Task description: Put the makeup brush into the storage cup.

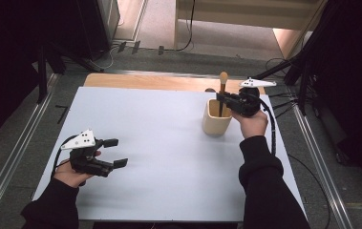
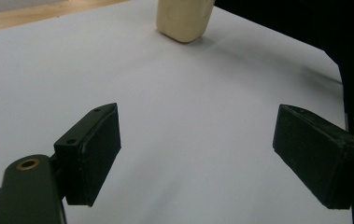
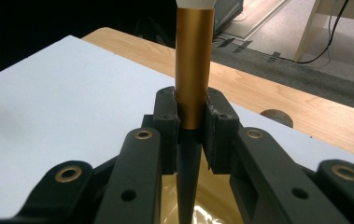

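Near the table's [image 1: 159, 157] front-left corner the left gripper [image 1: 114, 152] rests low with its fingers [image 2: 90, 156] wide apart and nothing between them, well clear of the work. The whole left and middle of the white surface lies bare, so there is open room there. Toward the back-right, near the far edge, stands the cream cup [image 1: 217, 119]; the right gripper [image 1: 222, 98] holds a makeup brush [image 1: 223, 93] upright over it, fingers [image 3: 167, 121] clamped on the gold ferrule, dark handle pointing down into the cup's mouth. The handle tip is probably inside the rim already, though its depth is hard to judge. Lower it straight, keep it off the cup wall so the cup does not tip, and release only once the brush rests.
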Demonstrator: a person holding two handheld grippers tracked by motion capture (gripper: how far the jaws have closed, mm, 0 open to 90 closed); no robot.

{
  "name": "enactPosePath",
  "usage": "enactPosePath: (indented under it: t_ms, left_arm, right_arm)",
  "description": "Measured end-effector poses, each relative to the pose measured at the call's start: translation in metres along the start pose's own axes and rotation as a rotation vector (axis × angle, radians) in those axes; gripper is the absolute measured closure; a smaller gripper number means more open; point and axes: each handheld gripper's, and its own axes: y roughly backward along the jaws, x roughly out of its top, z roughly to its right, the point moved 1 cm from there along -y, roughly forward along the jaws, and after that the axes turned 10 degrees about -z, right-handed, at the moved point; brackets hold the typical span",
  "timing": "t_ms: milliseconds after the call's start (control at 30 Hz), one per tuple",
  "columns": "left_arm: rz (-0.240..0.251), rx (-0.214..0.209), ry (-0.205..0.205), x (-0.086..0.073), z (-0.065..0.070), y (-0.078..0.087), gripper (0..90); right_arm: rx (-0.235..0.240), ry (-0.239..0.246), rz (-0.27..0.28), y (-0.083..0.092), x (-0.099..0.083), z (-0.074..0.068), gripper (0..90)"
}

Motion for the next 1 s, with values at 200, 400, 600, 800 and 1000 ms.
enactPosePath:
  t_ms: [200, 400, 600, 800, 1000]
  left_arm:
    - [-0.009, -0.001, -0.004, 0.0, -0.001, 0.0, 15.8]
    - [-0.004, -0.004, -0.004, 0.0, 0.0, 0.0, 15.8]
    - [-0.01, 0.001, -0.006, 0.0, -0.001, 0.0, 15.8]
    - [-0.013, 0.003, -0.001, -0.001, -0.001, 0.0, 15.9]
    - [-0.009, 0.005, -0.003, -0.001, -0.002, 0.0, 16.0]
  right_arm:
    - [0.064, -0.007, -0.012, -0.001, -0.001, 0.001, 55.1]
    - [0.042, -0.017, -0.023, 0.001, -0.003, 0.002, 37.3]
    - [0.053, -0.01, -0.029, 0.003, -0.003, 0.001, 34.3]
    - [0.057, 0.012, -0.031, 0.009, -0.003, -0.004, 31.2]
    - [0.067, 0.014, -0.012, 0.014, -0.01, -0.007, 30.8]
